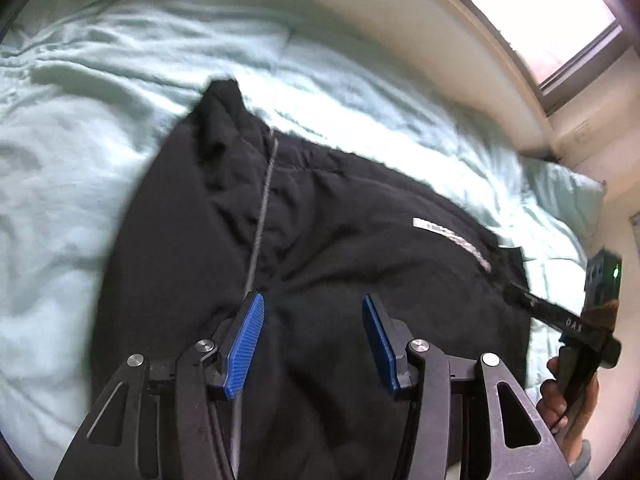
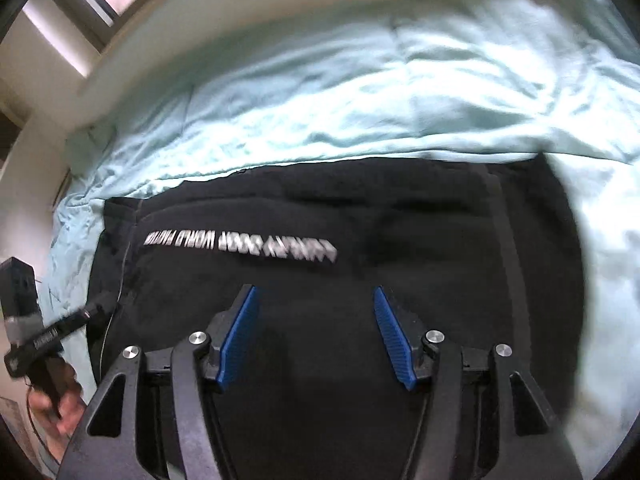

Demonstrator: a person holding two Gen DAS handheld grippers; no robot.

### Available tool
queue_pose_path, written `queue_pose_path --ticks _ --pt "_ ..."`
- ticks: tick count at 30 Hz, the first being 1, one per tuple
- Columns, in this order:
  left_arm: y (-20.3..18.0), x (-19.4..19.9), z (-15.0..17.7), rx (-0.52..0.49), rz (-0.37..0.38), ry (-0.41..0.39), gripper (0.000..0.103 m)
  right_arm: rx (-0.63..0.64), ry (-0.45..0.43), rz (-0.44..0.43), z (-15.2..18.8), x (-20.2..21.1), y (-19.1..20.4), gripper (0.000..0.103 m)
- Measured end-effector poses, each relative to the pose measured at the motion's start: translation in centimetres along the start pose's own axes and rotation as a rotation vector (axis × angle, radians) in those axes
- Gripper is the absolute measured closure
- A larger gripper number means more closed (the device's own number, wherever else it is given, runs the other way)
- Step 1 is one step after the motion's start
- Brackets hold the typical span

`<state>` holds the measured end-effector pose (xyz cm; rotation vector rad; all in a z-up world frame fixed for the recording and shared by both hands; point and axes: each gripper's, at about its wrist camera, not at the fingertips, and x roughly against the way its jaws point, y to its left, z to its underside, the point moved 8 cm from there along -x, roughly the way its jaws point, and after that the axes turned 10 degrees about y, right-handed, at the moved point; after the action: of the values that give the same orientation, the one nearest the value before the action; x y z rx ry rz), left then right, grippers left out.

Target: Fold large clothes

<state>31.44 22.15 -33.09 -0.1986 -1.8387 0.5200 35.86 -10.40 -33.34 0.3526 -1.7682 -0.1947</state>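
Observation:
A large black garment [image 1: 340,208] lies spread on the bed, with a grey zipper [image 1: 262,216] running down it and a line of white lettering [image 2: 240,244] across it. My left gripper [image 1: 312,304] hovers over the zipper side, open, with nothing between its blue pads. My right gripper [image 2: 315,294] hangs above the garment [image 2: 400,220] just below the lettering, also open and empty. Each view catches the other gripper from the side at the garment's edge, held in a hand [image 1: 560,400]. Both views are motion-blurred.
A rumpled pale green bedspread [image 1: 80,120] surrounds the garment on all sides. A cream wall and a bright window [image 1: 548,20] lie beyond the bed's far edge. A pale green pillow [image 1: 560,188] sits near the corner.

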Motion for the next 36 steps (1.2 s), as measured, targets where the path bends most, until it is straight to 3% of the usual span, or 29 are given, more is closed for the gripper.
queue_pose_path --ticks 3,5,8,10,14,17,20,23,25,27,33,36 --pt "0.5 2.4 2.2 0.015 0.019 -0.045 0.050 0.000 -0.044 0.043 3.7 2.8 -1.2 0.038" --pt "1.8 1.9 3.7 0.044 -0.055 -0.049 0.049 -0.011 -0.005 0.071 6.4 2.1 -1.9 0.038" --pt "3.6 -1.7 5.0 0.089 -0.139 0.032 0.049 -0.016 0.095 0.113 8.8 -1.4 -2.7 0.038" --pt "3.2 -1.4 4.5 0.086 -0.164 0.054 0.049 0.006 0.117 0.150 8.8 -2.3 -2.5 0.038" --pt "1.3 1.1 3.4 0.044 -0.073 0.032 0.049 0.021 0.101 0.075 8.2 0.4 -2.3 0.038" --pt "1.1 3.5 3.2 0.001 -0.076 -0.007 0.049 -0.003 0.022 0.047 7.9 4.2 -3.9 0.036" --pt "1.6 5.1 3.3 -0.016 -0.080 -0.009 0.047 -0.042 -0.043 0.066 7.4 7.3 -6.8 0.021" --pt "2.8 5.6 2.6 0.003 -0.032 0.004 0.035 -0.102 -0.061 0.044 6.7 8.5 -9.7 0.018" --pt "3.9 5.7 1.7 0.043 0.032 0.015 0.027 -0.136 -0.056 0.033 6.1 8.2 -11.7 0.018" --pt "5.0 5.3 0.9 0.072 0.074 0.030 0.027 -0.161 -0.043 0.002 5.4 7.2 -13.1 0.018" --pt "8.5 0.6 -0.7 0.127 0.078 0.114 0.027 -0.188 0.034 -0.103 4.3 2.5 -13.9 0.018" --pt "9.4 -1.5 -0.9 0.153 0.104 0.139 0.027 -0.187 0.043 -0.064 3.8 0.4 -14.2 0.018"
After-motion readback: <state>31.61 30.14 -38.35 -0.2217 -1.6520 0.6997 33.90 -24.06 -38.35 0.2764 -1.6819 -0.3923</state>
